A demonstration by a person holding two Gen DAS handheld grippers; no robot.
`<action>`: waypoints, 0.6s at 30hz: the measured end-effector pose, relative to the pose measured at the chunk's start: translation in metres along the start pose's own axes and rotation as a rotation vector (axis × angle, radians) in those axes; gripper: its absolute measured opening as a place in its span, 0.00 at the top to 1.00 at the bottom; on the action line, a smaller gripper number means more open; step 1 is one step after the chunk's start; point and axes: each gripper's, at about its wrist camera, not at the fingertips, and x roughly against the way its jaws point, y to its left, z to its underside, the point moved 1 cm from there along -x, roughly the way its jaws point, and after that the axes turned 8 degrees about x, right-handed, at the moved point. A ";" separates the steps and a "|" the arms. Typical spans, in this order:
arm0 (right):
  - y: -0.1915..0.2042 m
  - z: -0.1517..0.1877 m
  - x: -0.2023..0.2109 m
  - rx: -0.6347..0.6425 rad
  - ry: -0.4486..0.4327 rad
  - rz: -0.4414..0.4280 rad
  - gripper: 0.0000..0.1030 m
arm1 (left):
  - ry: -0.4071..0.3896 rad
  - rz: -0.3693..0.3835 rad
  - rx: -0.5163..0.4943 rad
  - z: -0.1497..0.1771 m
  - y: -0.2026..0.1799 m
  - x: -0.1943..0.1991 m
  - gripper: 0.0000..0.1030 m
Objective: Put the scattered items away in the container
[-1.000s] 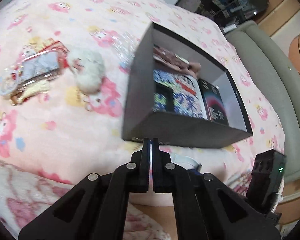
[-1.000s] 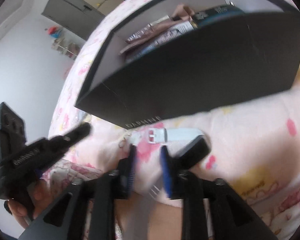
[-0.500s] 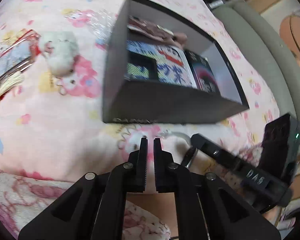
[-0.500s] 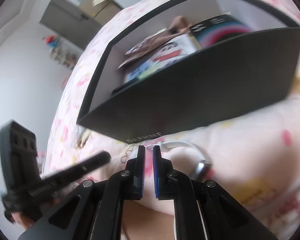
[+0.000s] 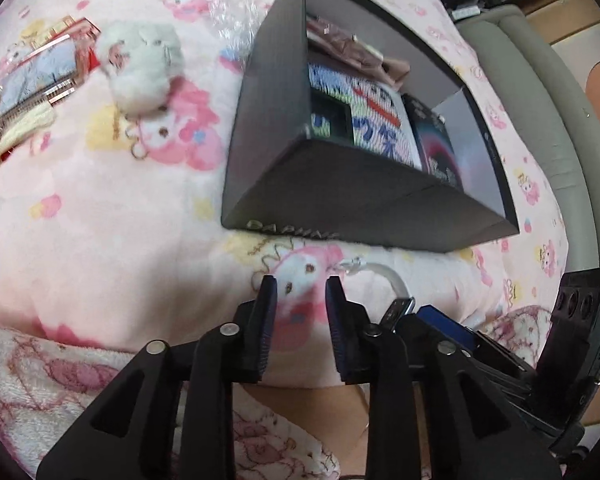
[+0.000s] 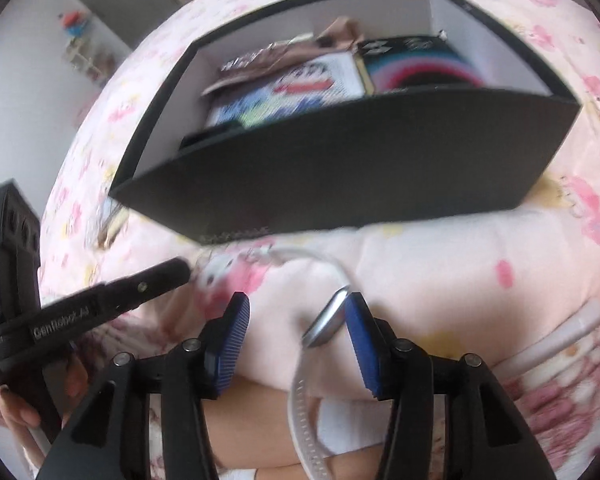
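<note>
A black open box [image 5: 340, 200] [image 6: 360, 168] stands on the pink cartoon blanket [image 5: 100, 220]. It holds a cartoon-printed pack [image 6: 300, 92], a black pack with a rainbow arc [image 6: 416, 68] and a brown pouch [image 5: 352, 44]. In front of the box lies a white-strapped watch [image 6: 326, 320] [image 5: 388, 274]. Its silver case sits between the opening jaws of my right gripper [image 6: 296, 308], against the right pad only. My left gripper [image 5: 301, 286] hovers low over the blanket beside it. Its jaws are opening a little and hold nothing. Its finger [image 6: 148, 284] shows in the right wrist view.
A white plush toy [image 5: 140, 68] and a red-edged packet [image 5: 40, 80] lie on the blanket left of the box. Crinkled clear wrap [image 5: 236, 12] lies behind them. A grey padded edge [image 5: 540, 120] borders the blanket on the right. A hand [image 6: 16, 408] grips the left tool.
Both grippers came down toward the blanket in front of the box. The left jaws went from shut to slightly apart. The right jaws closed, then spread, with the watch case now between them.
</note>
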 end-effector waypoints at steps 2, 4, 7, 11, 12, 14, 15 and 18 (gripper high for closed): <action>-0.002 0.007 -0.003 -0.053 -0.001 0.006 0.56 | 0.010 0.003 -0.012 0.001 -0.003 -0.002 0.75; -0.015 0.012 -0.001 -0.138 -0.008 0.005 0.56 | 0.026 0.011 -0.021 0.000 -0.007 -0.006 0.75; -0.029 0.014 0.012 -0.191 -0.076 0.046 0.56 | 0.058 0.038 -0.053 0.001 -0.018 -0.013 0.75; -0.027 0.009 -0.009 -0.136 -0.008 0.053 0.55 | 0.067 0.076 -0.011 -0.005 -0.020 -0.020 0.75; -0.027 0.009 -0.019 -0.141 0.014 0.013 0.55 | 0.061 0.081 -0.005 -0.005 -0.019 -0.019 0.75; -0.028 0.008 -0.032 -0.161 0.023 -0.040 0.55 | 0.061 0.104 0.011 -0.005 -0.016 -0.018 0.75; -0.026 0.006 -0.036 -0.152 0.016 -0.036 0.56 | 0.064 0.125 0.026 -0.005 -0.014 -0.017 0.75; -0.012 0.002 -0.039 -0.068 0.004 -0.075 0.76 | 0.059 0.173 0.061 -0.006 -0.009 -0.014 0.69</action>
